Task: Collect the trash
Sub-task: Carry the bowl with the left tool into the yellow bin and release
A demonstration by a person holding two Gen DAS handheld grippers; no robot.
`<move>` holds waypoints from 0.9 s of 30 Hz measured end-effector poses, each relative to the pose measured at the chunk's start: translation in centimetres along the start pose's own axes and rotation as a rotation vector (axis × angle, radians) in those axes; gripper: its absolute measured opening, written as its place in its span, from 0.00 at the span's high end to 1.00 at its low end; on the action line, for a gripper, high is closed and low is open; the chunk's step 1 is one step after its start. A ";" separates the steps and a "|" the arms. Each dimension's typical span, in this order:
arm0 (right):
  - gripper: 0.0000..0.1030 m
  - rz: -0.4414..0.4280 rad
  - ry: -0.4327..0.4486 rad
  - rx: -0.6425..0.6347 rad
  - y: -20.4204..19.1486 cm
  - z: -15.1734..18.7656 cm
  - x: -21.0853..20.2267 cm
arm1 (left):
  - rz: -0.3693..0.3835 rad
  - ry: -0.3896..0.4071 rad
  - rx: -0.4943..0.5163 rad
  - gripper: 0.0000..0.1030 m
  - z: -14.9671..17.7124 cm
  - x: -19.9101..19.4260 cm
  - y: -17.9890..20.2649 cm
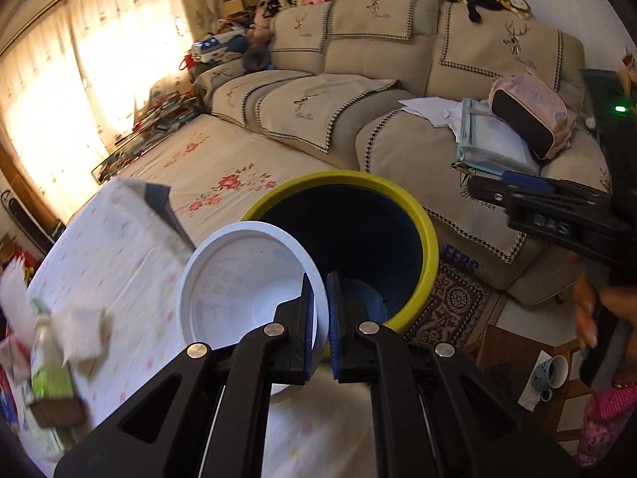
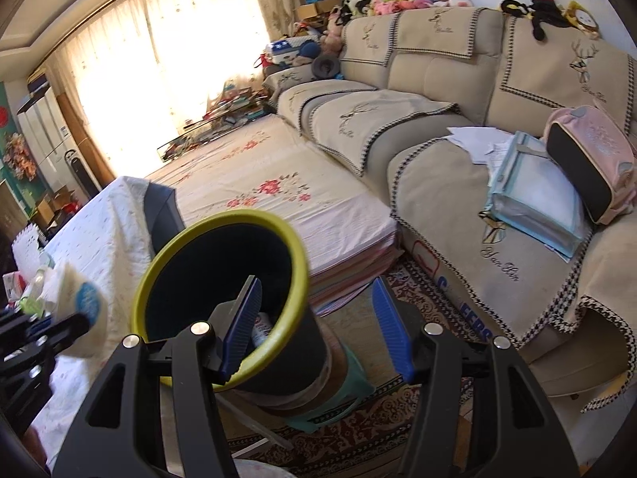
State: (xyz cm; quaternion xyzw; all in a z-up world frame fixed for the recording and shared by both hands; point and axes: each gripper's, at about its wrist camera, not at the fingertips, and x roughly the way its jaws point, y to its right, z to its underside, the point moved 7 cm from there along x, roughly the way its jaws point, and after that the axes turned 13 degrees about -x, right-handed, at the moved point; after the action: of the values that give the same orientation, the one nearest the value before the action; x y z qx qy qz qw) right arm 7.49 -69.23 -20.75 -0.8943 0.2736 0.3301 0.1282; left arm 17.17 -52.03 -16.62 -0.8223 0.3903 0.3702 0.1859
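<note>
White cup (image 1: 247,290) clenched in left gripper (image 1: 321,318), right gripper (image 2: 314,326) released, cloth-covered table (image 1: 131,263), beige sofa (image 1: 398,59).

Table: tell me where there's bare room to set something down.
The tablecloth is free between the white cup held by the left gripper and the far corner. It is crowded at the left edge, around the green bottle and tissues.

We see the bin's (image 2: 223,302) mouth open from above; the worktop (image 2: 99,239) crowds its left, the sofa (image 2: 458,183) stands well right of it.
</note>
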 end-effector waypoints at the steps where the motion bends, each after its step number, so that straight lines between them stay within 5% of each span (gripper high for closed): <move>1: 0.46 0.006 -0.001 0.007 0.6 0.0 0.0 | -0.004 -0.010 0.007 0.93 -0.6 1.0 0.4; 8: 0.45 0.020 -0.020 0.036 3.0 0.4 1.0 | -0.020 -0.095 0.032 0.89 -3.4 7.9 2.4; 10: 0.43 0.018 -0.028 0.044 3.4 0.7 1.3 | -0.036 -0.118 0.027 0.80 -3.6 9.3 2.6; 12: 0.42 0.018 -0.037 0.051 3.7 1.0 1.5 | -0.040 -0.122 0.012 0.53 -3.5 9.8 2.5; 13: 0.42 0.019 -0.040 0.054 3.8 1.1 1.6 | -0.041 -0.118 0.007 0.49 -3.5 9.7 2.5; 20: 0.42 0.012 -0.051 0.055 3.3 1.5 1.8 | -0.019 -0.052 -0.067 0.40 -3.2 4.6 0.1; 27: 0.42 -0.038 -0.052 -0.010 -0.9 1.4 1.4 | -0.026 0.075 -0.206 0.27 -0.1 -5.8 -5.5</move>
State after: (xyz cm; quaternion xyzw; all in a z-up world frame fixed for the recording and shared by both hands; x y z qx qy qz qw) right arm 8.18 -68.49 -22.65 -0.8911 0.2514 0.3521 0.1370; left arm 19.00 -45.72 -12.09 -0.8553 0.3463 0.3747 0.0904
